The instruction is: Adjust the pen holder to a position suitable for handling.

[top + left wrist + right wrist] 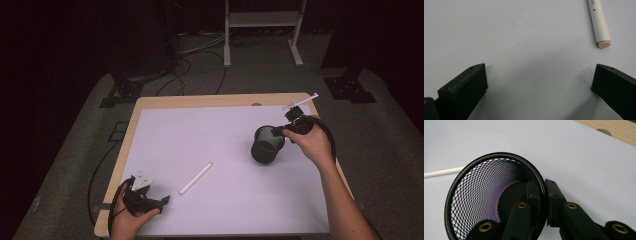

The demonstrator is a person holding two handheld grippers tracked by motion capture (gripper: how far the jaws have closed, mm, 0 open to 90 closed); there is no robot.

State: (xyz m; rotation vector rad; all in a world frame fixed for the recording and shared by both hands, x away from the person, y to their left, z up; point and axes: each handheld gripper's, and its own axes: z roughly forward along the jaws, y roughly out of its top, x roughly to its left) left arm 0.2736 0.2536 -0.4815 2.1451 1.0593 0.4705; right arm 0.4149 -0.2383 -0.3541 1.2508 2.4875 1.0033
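Black mesh cup (267, 145), round-rimmed, clamped by the right gripper (280, 132).

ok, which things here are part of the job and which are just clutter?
In the job:
mesh cup, right gripper clamped on its rim
white pen, ahead of the open left gripper

Lying about:
floor cables
white frame behind the table

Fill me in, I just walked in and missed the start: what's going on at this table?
A person works with a hand-held gripper in each hand. The right gripper is clamped on the rim of a black mesh cup, one finger inside and one outside. The left gripper is open, low over the white mat, with a white pen lying just ahead of it, not yet grasped. The cup looks empty.
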